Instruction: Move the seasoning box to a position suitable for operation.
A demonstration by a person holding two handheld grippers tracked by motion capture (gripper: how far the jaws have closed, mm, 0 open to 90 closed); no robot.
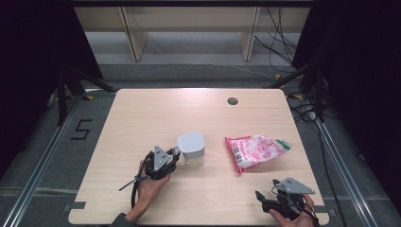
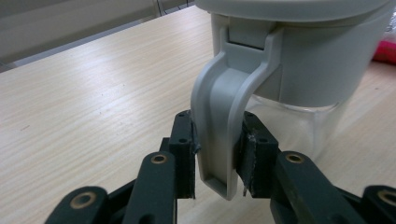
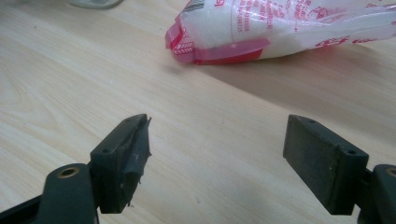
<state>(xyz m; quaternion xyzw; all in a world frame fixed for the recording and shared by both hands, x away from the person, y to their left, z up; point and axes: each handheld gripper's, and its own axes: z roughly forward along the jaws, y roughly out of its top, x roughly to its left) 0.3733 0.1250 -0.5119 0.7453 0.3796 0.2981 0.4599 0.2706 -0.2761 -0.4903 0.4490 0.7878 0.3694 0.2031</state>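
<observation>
A clear container (image 1: 191,149) with a grey lid (image 2: 299,46) stands upright near the middle of the wooden table (image 1: 161,113). Its curved grey handle (image 2: 219,116) hangs down the side facing my left gripper (image 1: 176,153) (image 2: 217,158), whose two black pads press on it from either side. A pink-and-white plastic bag (image 1: 255,150) (image 3: 280,28) of white grains lies on its side to the right of the container. My right gripper (image 1: 265,188) (image 3: 217,140) rests near the table's front right corner, open and empty, pointing towards the bag from a short distance.
A small dark grommet hole (image 1: 232,100) sits at the table's back right. Bare wood stretches across the back and left of the table. Beyond the far edge are table legs (image 1: 135,38) and loose cables (image 1: 283,42) on the floor.
</observation>
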